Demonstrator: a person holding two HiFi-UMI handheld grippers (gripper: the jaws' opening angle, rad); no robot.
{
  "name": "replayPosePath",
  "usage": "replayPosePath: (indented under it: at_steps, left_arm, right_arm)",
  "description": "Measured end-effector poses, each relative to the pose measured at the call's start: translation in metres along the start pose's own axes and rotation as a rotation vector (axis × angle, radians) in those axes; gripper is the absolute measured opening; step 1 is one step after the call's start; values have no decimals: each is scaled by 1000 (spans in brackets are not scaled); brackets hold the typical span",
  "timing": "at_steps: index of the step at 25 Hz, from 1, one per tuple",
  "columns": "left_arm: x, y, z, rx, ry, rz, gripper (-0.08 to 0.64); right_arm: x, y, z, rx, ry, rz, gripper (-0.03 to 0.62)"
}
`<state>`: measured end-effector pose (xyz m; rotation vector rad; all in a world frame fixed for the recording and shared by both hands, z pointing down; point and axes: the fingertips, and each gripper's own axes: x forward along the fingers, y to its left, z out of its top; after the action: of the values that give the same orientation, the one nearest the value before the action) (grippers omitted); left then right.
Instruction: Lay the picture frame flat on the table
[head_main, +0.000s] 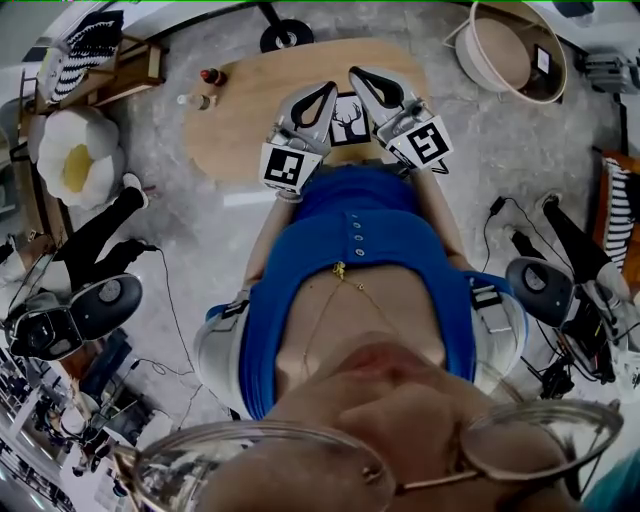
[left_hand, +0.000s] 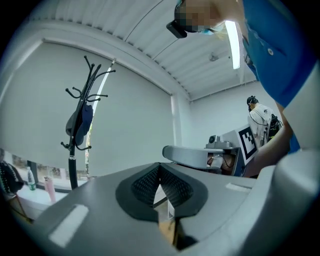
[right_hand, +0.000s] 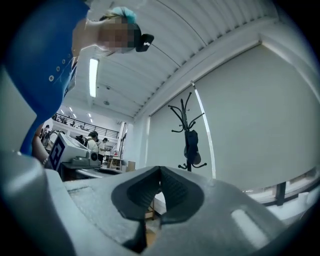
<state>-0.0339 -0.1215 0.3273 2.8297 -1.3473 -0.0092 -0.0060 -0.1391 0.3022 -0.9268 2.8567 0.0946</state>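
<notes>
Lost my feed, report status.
Left gripper and right gripper shut, empty. Picture frame on table between them, not held. Bottles off left, nothing blocking.

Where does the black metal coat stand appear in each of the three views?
Head view: not clearly shown; the black round foot at the top edge may be its base.
Left gripper view: the black metal coat stand, left side, before the pale blind.
Right gripper view: the stand, right of centre.
Shared landmark: the person's blue top.

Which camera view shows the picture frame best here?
The head view: the picture frame, with its deer print, appears on the wooden table between the left gripper and right gripper. Both gripper views look up at ceiling and wall, showing nothing recognisable of the frame.
</notes>
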Motion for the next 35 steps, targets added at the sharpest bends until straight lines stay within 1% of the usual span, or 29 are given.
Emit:
replayPosePath:
  at_steps: [2, 6, 8, 12, 15, 19, 22, 25, 29, 35]
  left_arm:
    - [-2, 3, 11, -1, -6, -5, -2]
    - [-7, 0, 28, 23, -6, -12, -2]
    - [-11, 3, 37, 34, -14, -21, -2]
    - [-19, 5, 45, 104, -27, -41, 0]
    - [-20, 3, 43, 89, -35, -40, 0]
    - [-31, 17, 43, 108, -23, -38, 0]
    - [-37, 26, 45, 81, -23, -48, 0]
    - [-41, 33, 44, 74, -14, -64, 0]
    - [-43, 32, 40, 56, -2, -82, 0]
    - [-46, 32, 38, 42, 2, -94, 0]
  right_arm:
    - [4, 3, 8, -19, -10, -2, 2]
    - [6, 11, 20, -12, -5, -7, 2]
    - [10, 14, 24, -23, -18, -13, 2]
    - [12, 24, 30, -30, -22, -18, 2]
    - [7, 26, 28, -45, -21, -24, 2]
    - [21, 39, 26, -54, -7, -30, 2]
    - [30, 47, 24, -51, 13, -34, 2]
    - [39, 54, 23, -55, 25, -40, 2]
    - [39, 57, 19, -56, 49, -47, 2]
    - [39, 61, 17, -57, 59, -51, 2]
